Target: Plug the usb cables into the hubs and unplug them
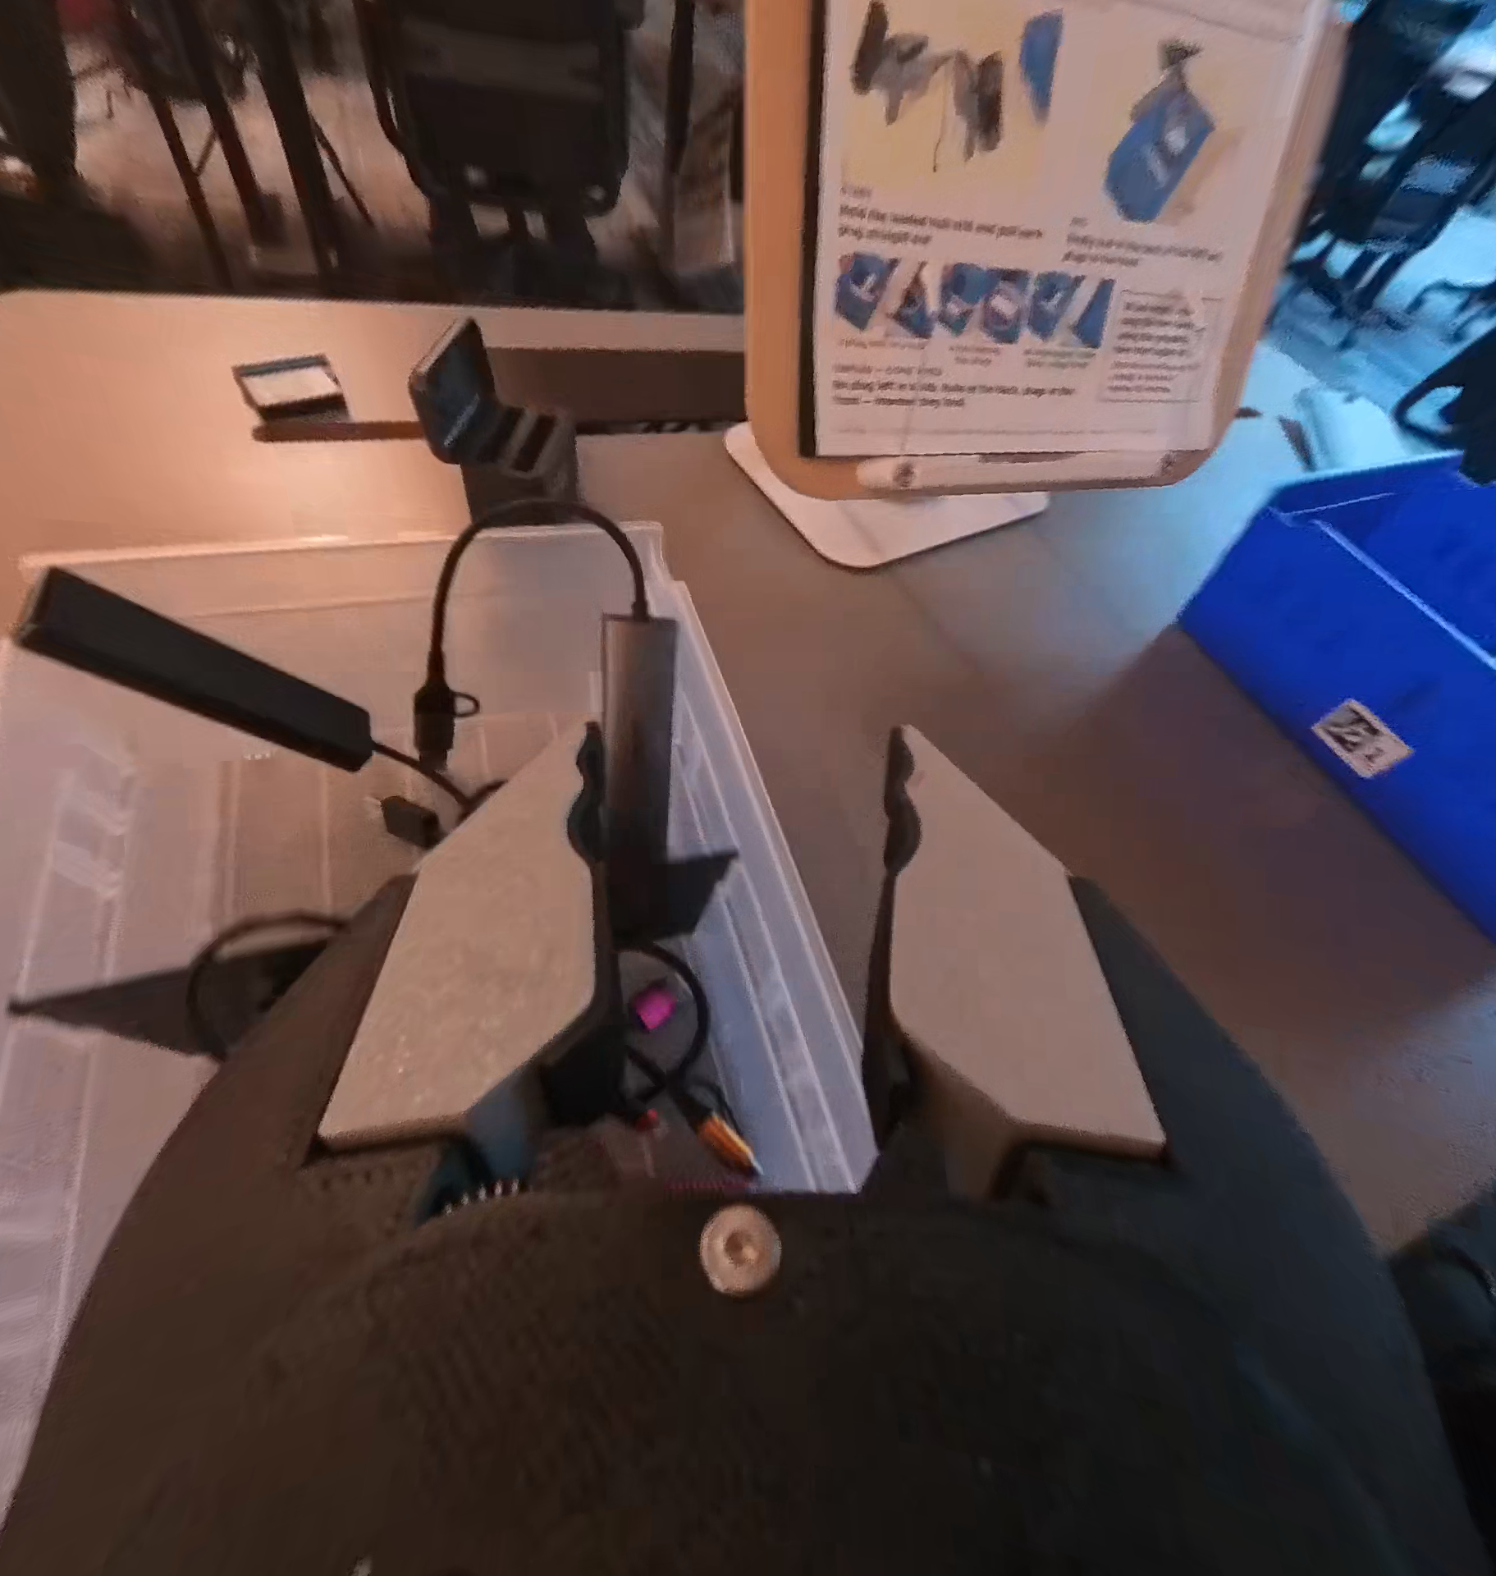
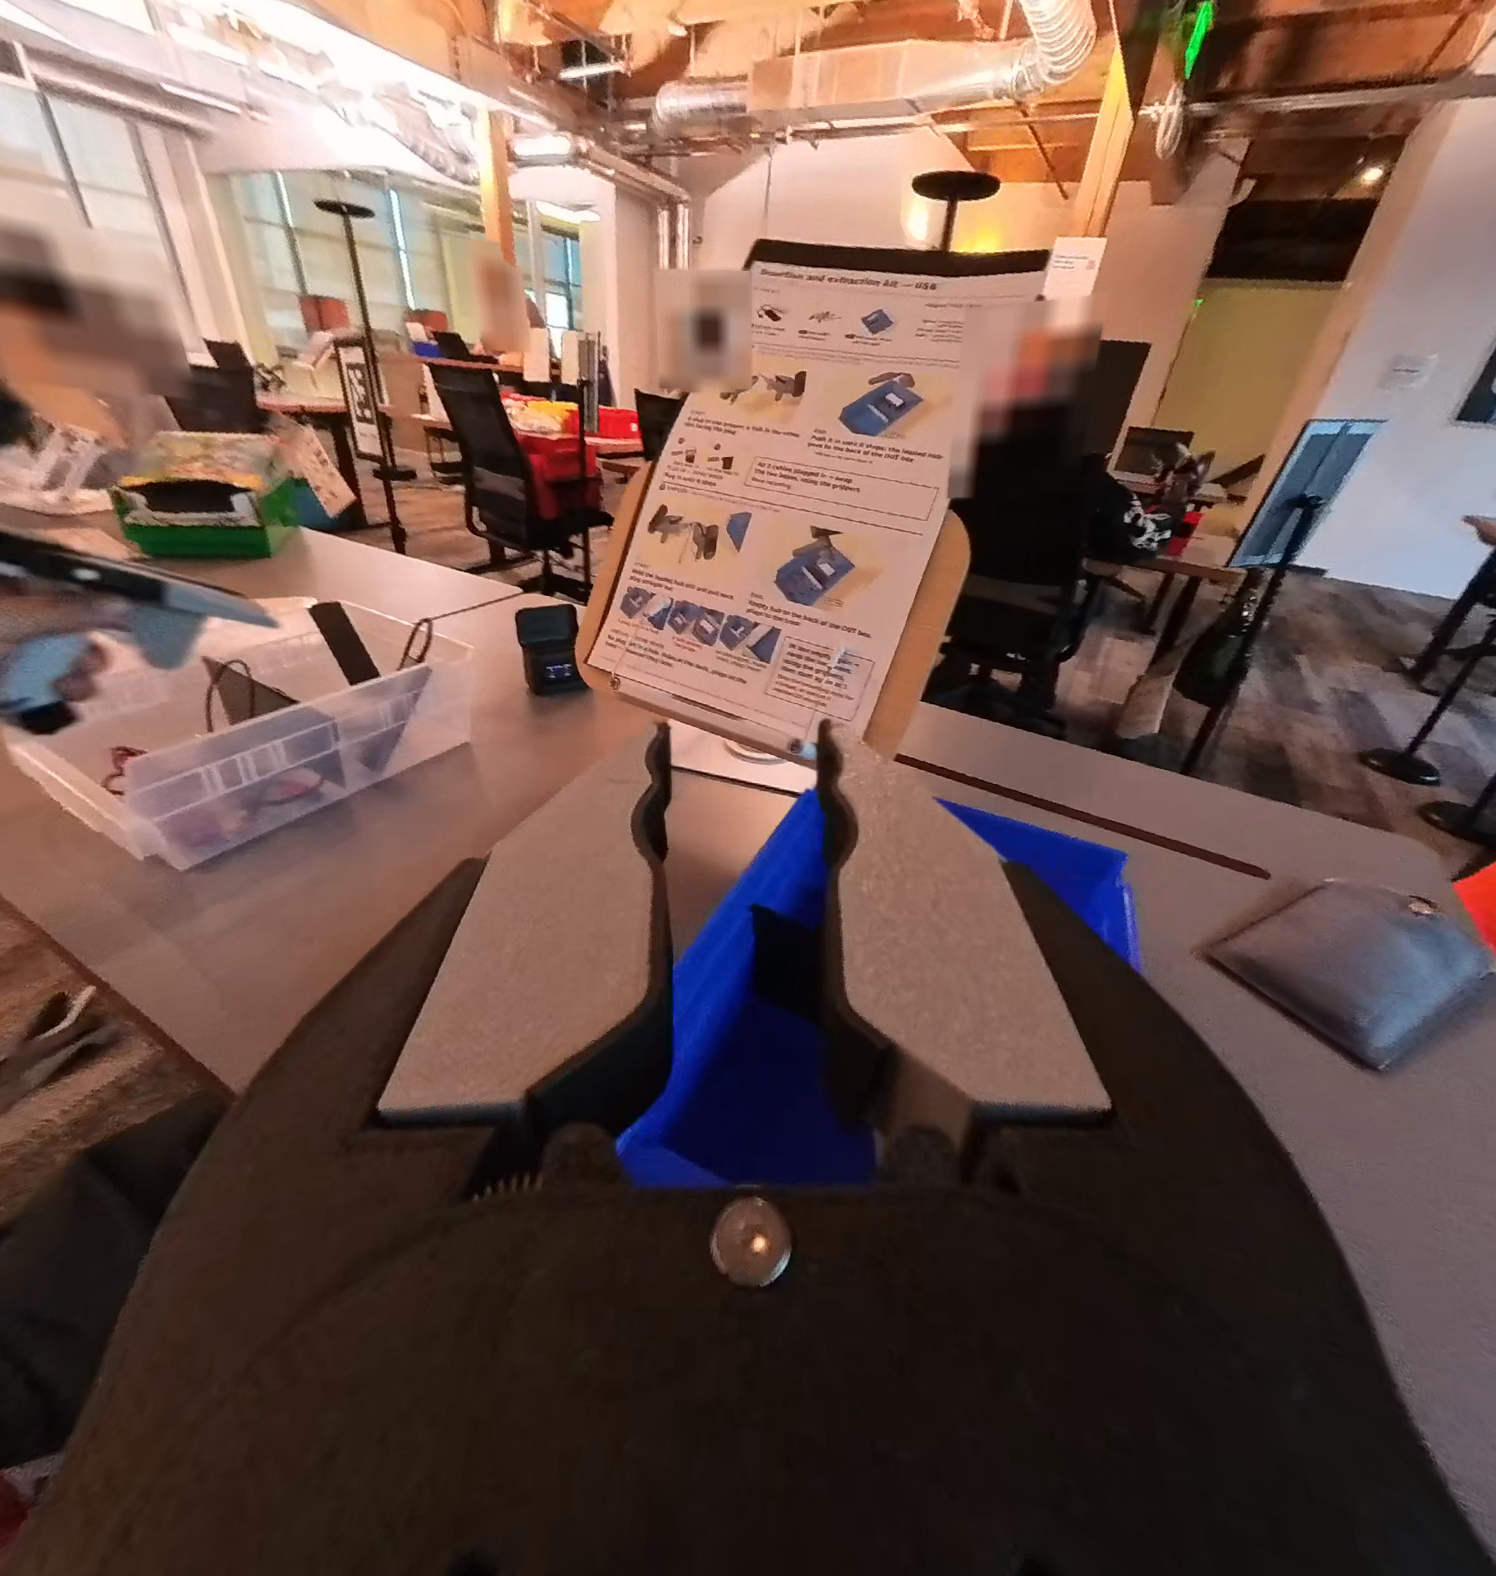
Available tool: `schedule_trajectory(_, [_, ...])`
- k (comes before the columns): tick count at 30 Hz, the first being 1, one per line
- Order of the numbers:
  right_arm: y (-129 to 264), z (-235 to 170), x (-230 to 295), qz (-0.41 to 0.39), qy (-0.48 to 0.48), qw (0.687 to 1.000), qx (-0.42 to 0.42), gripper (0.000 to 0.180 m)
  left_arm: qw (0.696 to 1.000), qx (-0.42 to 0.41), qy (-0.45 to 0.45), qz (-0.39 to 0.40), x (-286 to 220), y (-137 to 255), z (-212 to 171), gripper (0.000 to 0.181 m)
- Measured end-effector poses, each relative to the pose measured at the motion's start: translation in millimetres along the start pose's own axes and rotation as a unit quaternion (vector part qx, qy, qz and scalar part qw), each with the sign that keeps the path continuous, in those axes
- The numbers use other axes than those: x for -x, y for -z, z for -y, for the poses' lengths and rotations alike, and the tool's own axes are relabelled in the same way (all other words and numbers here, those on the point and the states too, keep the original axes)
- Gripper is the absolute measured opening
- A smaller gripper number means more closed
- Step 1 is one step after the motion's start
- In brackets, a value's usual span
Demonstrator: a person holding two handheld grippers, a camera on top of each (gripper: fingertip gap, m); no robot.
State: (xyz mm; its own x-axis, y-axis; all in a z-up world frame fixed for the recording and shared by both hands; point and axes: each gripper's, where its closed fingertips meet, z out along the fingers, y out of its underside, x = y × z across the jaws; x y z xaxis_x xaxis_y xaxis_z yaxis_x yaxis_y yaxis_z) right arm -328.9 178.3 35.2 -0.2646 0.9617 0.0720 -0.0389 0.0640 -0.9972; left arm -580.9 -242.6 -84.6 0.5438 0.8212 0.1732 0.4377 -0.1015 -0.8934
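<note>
Your left claw (image 1: 740, 750) hung apart over the clear plastic bin (image 1: 753, 853), slim grey USB hub (image 1: 638, 725) between its fingers; right claw (image 2: 740, 759) apart above the blue bin (image 2: 1060, 861).

Two hubs (image 1: 638, 750) (image 1: 190, 669) in the tray (image 1: 71, 853), one against its right wall. Bin (image 1: 1392, 682) right of tray, apart. Stand (image 1: 983, 256) behind, between them. Pouch (image 2: 1358, 964) right of bin.

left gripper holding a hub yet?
No: the left gripper is open above the clear bin, with the grey hub beside one finger, ungripped.
</note>
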Motion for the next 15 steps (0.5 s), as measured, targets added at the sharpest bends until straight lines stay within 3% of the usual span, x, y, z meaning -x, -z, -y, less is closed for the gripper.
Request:
schedule_trajectory(3, [2, 0, -3, 0.001, -0.004, 1.000, -0.001, 0.032, 0.998, 0.056, 0.003, 0.037, 25, -46, 7, 0.057])
schedule_trajectory(6, [5, 1, -7, -0.009, 0.006, 1.000, -0.001, 0.032, 0.992, 0.115, 0.047, 0.025, 36, -88, -1, 0.056])
schedule_trajectory(10, [11, 3, -15, -0.023, 0.019, 1.000, -0.003, 0.031, 0.986, 0.121, 0.116, -0.003, 37, -119, -2, 0.060])
schedule_trajectory(13, [17, 5, -26, -0.031, 0.007, 0.999, -0.013, 0.031, 0.988, 0.123, 0.087, 0.033, 47, -131, -6, 0.033])
schedule_trajectory(14, [19, 6, -28, -0.029, -0.001, 0.999, -0.018, 0.031, 0.988, 0.125, 0.077, 0.038, 49, -132, -6, 0.008])
schedule_trajectory(15, [20, 8, -30, -0.026, -0.009, 0.999, -0.023, 0.031, 0.989, 0.122, 0.068, 0.050, 53, -132, -5, 0.003])
